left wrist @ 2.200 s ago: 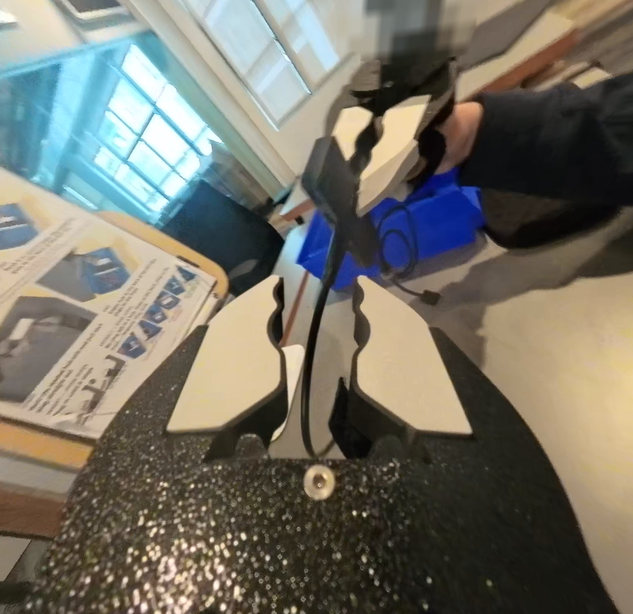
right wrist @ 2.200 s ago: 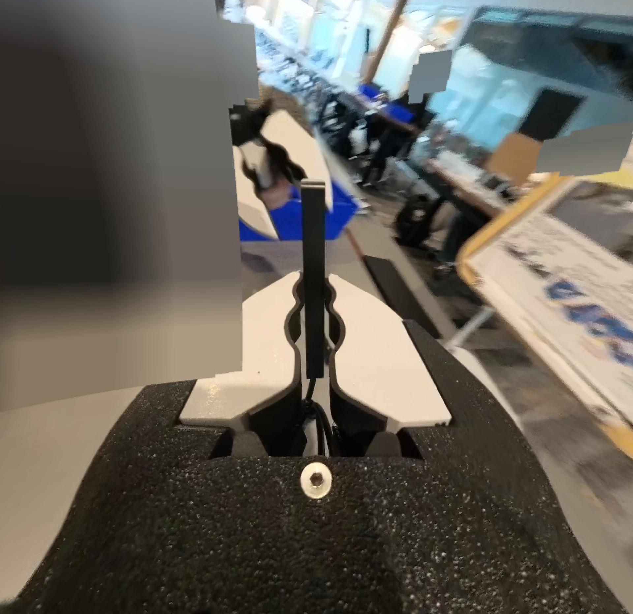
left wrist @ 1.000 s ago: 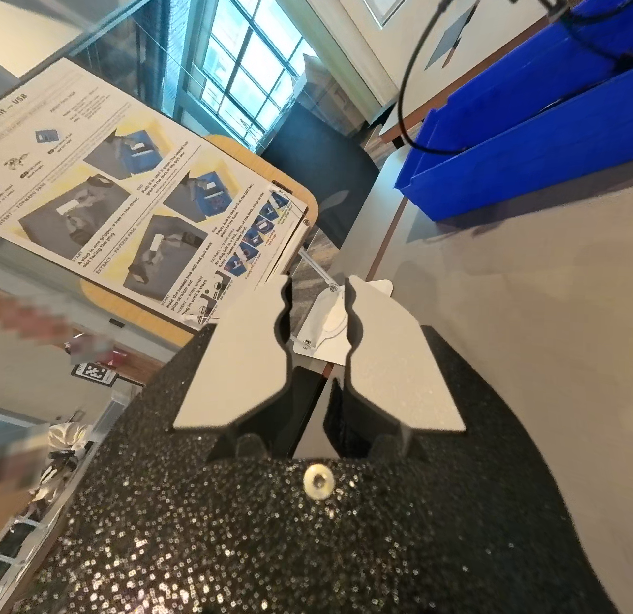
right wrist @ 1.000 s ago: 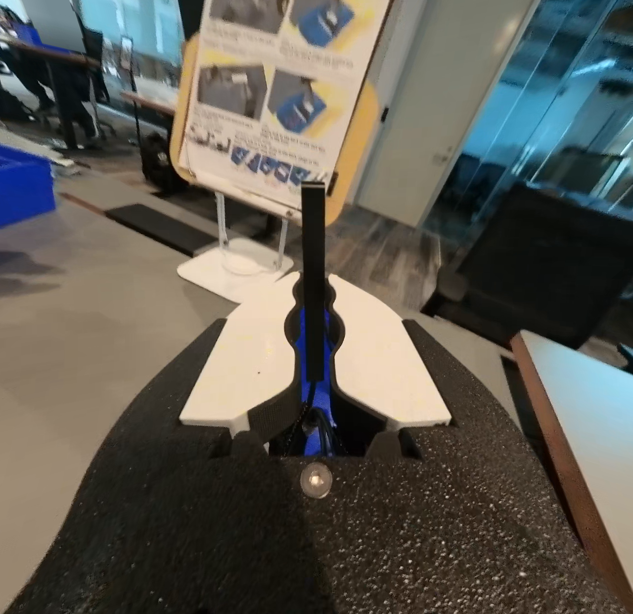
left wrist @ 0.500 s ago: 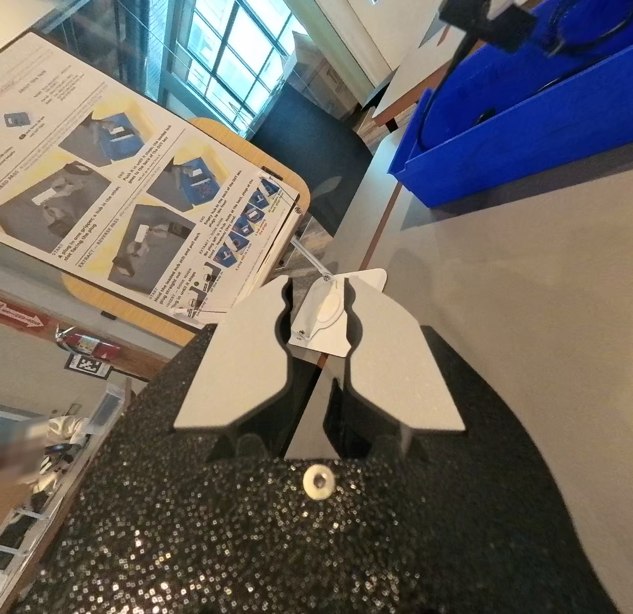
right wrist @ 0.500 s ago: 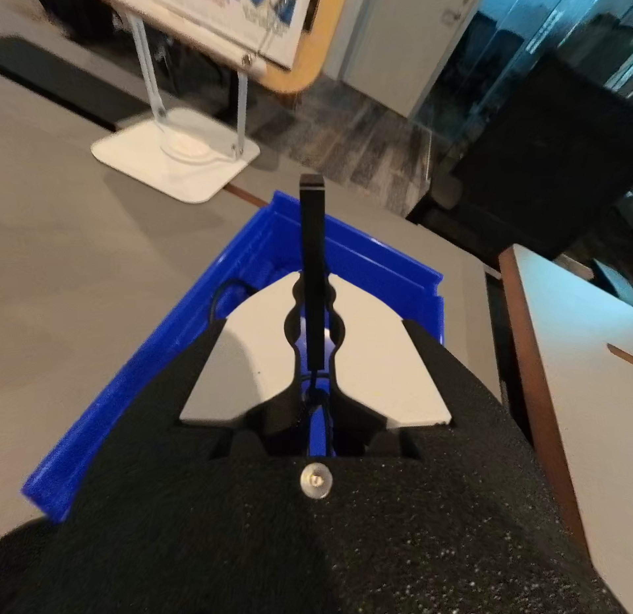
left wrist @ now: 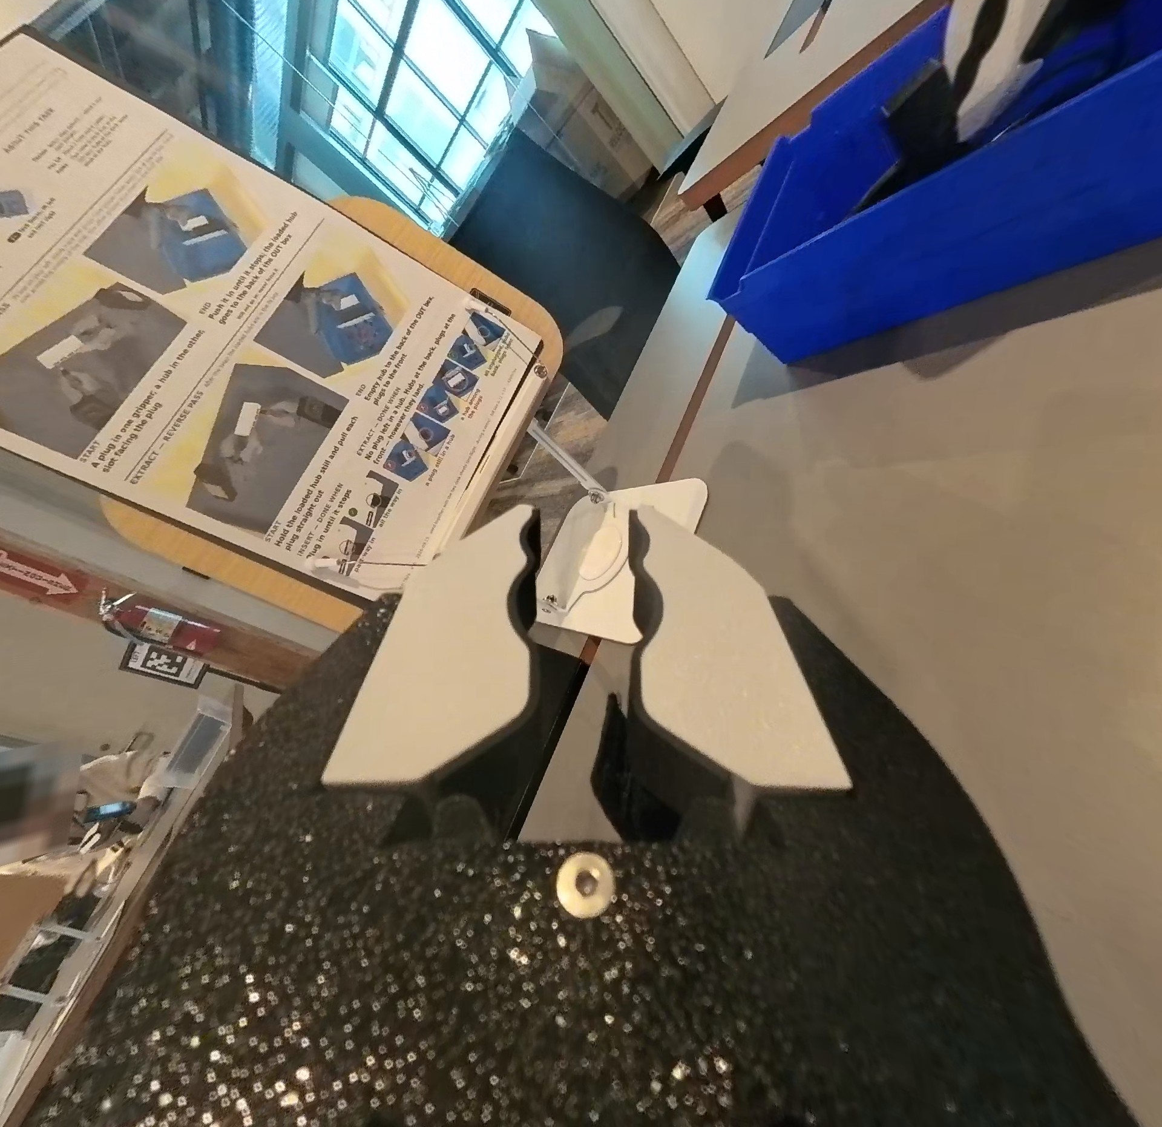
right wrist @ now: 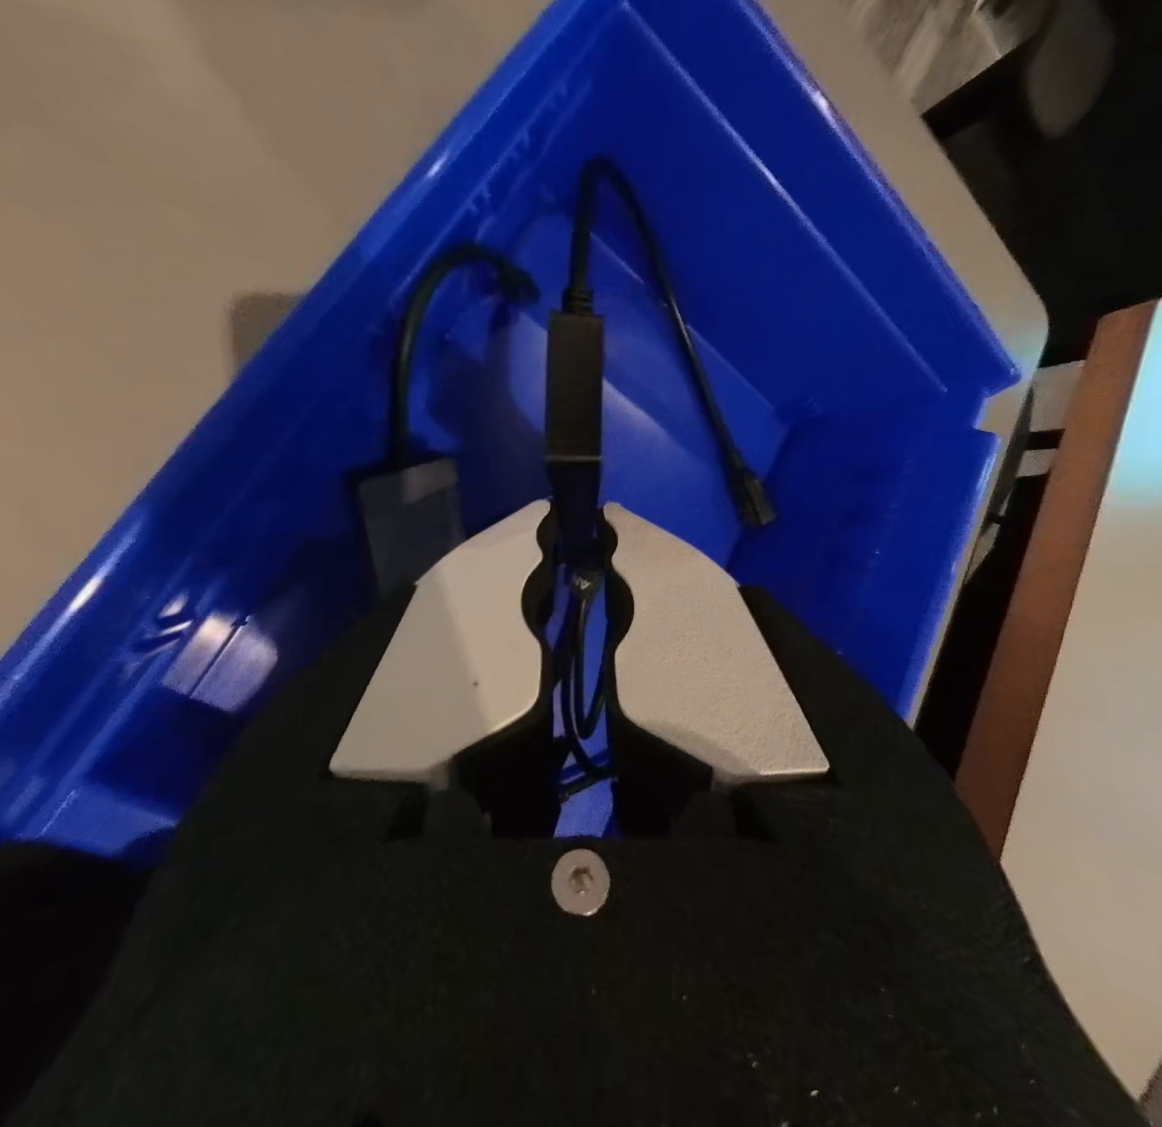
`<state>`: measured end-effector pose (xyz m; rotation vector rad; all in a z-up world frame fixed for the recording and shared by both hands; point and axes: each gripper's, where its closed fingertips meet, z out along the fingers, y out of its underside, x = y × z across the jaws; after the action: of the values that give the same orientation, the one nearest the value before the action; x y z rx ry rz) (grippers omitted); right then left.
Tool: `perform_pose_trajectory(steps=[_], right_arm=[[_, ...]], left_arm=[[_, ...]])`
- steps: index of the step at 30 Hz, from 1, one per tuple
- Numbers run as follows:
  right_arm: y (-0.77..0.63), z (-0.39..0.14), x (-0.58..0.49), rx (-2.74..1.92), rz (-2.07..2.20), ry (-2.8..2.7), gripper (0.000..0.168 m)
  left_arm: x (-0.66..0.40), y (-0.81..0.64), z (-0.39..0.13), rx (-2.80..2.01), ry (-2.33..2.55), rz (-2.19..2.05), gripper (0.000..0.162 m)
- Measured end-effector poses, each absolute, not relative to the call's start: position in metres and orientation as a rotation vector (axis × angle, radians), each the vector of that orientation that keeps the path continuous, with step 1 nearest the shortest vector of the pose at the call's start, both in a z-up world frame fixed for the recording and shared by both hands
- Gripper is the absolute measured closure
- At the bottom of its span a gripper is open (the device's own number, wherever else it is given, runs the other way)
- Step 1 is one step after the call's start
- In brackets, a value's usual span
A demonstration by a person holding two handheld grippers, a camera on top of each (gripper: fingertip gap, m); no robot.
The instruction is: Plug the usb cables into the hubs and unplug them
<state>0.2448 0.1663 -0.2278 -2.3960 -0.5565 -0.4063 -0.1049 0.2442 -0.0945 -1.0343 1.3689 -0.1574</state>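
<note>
- Over the blue bin, the right gripper has its fingers closed on the lower end of a slim black hub, which stands edge-on and reaches down into the bin. Motion blur hides the exact contact line.
- Beside the table edge, the left gripper has its fingers apart and holds nothing. It points at the white base of a sign stand, well apart from the bin.
- Risk, tangling: a black cable arcs from above the hub tip to a loose plug against the bin wall. If you lower or withdraw the hub through that loop, you are likely to drag the cable with it.
- Risk, collision: a second hub lies just beside the held one. A sideways drift could knock it or pin its lead.
- Risk, slip: only the short end of the hub is gripped. A bump against the bin wall could lever it out of line or out of the fingers.
- Risk, misplacement: if you open the fingers while the hub is upright, it will probably topple onto the other leads.
- Risk, idle hand: your left gripper cannot steady anything from where it is. Bring it nearer before any plugging or pulling.
</note>
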Motion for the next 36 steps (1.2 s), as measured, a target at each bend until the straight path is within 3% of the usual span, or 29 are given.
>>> perform_pose_trajectory(steps=[5,14,26,30,36], right_arm=[[0.158,-0.235,0.238,-2.479,-0.345,-0.555,0.154],[0.132,-0.236,0.243,-2.631,-0.36,-0.481,0.128],[0.154,-0.122,0.172,-2.132,-0.642,-0.624,0.129],[0.179,-0.107,0.123,-1.941,-0.595,-0.739,0.128],[0.203,-0.126,0.086,-1.931,-0.536,-0.831,0.127]], left_arm=[[-0.106,0.246,-0.097,-1.048,1.374,-0.158,0.136],[-0.106,0.248,-0.098,-1.06,1.373,-0.155,0.136],[-0.108,0.253,-0.108,-1.137,1.392,-0.167,0.136],[-0.108,0.254,-0.111,-1.17,1.391,-0.191,0.135],[-0.109,0.257,-0.111,-1.188,1.38,-0.202,0.135]])
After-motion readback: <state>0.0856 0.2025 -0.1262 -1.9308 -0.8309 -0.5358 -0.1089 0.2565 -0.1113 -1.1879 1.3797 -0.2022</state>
